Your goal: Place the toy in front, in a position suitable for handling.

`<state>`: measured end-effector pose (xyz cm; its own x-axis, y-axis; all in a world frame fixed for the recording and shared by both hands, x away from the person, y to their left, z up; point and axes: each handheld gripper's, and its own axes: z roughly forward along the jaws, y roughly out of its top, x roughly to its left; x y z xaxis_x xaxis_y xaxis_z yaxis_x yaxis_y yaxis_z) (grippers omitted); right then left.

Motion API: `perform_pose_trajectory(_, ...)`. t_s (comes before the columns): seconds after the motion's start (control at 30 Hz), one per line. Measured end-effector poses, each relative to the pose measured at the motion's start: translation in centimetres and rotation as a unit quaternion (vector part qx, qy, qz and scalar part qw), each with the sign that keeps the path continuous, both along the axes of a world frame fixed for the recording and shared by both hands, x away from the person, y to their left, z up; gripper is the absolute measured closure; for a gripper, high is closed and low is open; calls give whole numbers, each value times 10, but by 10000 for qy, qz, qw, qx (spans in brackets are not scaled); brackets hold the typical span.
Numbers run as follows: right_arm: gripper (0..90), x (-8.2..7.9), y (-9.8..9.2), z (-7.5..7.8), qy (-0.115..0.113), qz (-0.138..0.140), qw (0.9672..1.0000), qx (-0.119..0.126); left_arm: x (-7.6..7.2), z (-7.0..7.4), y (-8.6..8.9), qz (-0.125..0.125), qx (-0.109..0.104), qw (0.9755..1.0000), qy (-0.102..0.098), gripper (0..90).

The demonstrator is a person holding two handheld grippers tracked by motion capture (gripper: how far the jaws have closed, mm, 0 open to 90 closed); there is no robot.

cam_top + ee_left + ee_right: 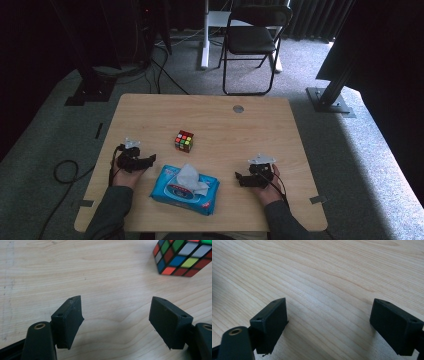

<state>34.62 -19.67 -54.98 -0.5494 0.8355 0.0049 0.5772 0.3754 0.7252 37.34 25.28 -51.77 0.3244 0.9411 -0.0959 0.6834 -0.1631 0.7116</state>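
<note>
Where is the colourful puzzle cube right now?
In the high view the puzzle cube sits on the table, left of middle, just beyond the blue wipes pack and ahead of the left gripper.

multicoloured cube, blue wipes pack, pale wood-grain table

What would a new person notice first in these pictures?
First the bright cube near the middle of the table, and the blue wipes pack at the near edge with a wipe sticking out. The left gripper and right gripper flank the pack, both open and empty.
</note>
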Motion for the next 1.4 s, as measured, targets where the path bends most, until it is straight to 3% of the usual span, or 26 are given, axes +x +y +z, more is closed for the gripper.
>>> perform_pose_trajectory(0.17, 141, 0, 0, 0, 4, -6, 10000, 3, 7, 8, -4, -91, -156, 9998, 46, 272)
perform_pose_trajectory(0.5, 141, 0, 0, 0, 1, -4, 10000, 1, 16, 21, -17, -318, 23, 9994, -127, 273)
perform_pose_trajectory(0.87, 141, 0, 0, 0, 1, -1, 10000, -1, 29, 32, -47, -800, 218, 9963, -218, 272)
perform_pose_trajectory(0.97, 141, 0, 0, 0, 4, -3, 10000, 0, 35, 33, -57, -946, 259, 9951, -159, 271)
perform_pose_trajectory(1.4, 141, 0, 0, 0, 3, -2, 10000, -3, 53, 29, -83, -1021, 332, 9942, 108, 255)
